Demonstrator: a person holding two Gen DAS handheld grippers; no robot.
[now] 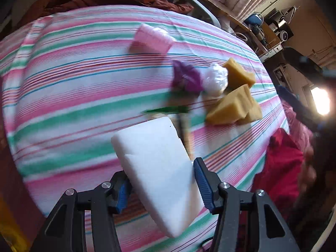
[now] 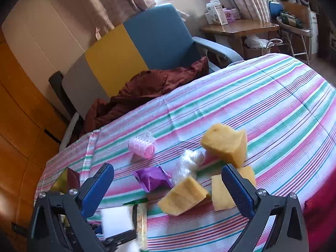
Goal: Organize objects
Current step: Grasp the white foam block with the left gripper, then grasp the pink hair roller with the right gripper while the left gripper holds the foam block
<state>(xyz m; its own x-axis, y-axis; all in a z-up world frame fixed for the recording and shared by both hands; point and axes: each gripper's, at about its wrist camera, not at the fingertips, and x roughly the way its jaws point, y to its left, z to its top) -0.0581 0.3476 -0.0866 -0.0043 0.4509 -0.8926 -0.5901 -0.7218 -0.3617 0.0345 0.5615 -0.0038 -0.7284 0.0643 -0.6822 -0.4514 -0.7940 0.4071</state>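
Observation:
My left gripper [image 1: 161,184] is shut on a white foam block [image 1: 155,168] and holds it above the striped bedspread [image 1: 73,79]. Beyond it lie a pink hair roller [image 1: 152,38], a purple wrapper [image 1: 187,77], a white plastic wad [image 1: 215,78] and yellow sponge pieces [image 1: 235,107]. My right gripper [image 2: 168,191] is open and empty, hovering over the yellow sponge pieces [image 2: 183,195], with the purple wrapper [image 2: 152,177], white plastic wad [image 2: 185,166] and pink roller [image 2: 142,146] just beyond. The white block [image 2: 116,220] shows at lower left in the right wrist view.
A green-edged packet [image 1: 168,110] lies beside the white block. A brown cloth [image 2: 147,88] is heaped at the bed's far edge before a blue and yellow chair [image 2: 147,46]. A red cloth [image 1: 281,163] lies at the right edge. A wooden desk [image 2: 239,28] stands behind.

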